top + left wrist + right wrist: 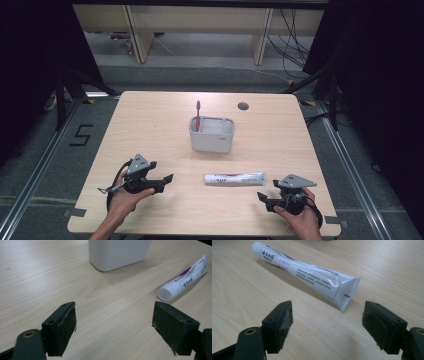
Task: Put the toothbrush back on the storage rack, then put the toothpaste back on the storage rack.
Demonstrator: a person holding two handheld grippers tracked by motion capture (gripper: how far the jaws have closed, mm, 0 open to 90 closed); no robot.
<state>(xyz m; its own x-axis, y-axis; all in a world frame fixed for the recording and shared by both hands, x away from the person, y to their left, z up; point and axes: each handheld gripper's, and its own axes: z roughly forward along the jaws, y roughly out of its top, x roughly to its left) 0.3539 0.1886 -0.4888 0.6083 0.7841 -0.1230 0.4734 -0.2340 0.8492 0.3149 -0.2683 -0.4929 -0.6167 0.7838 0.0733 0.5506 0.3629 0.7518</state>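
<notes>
1. Both grippers hover low with jaws spread, nothing between: left gripper [165, 182], right gripper [264, 199].
2. Toothpaste tube [234, 178] lies flat, lower centre, between them.
3. White holder [212, 134] hides the toothbrush [197, 115] below its red handle.

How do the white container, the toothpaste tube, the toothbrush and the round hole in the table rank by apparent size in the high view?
1. White container: largest.
2. Toothpaste tube: longer, but much slimmer.
3. Toothbrush: thin, with its lower part hidden inside the container.
4. Round hole: smallest.
</notes>
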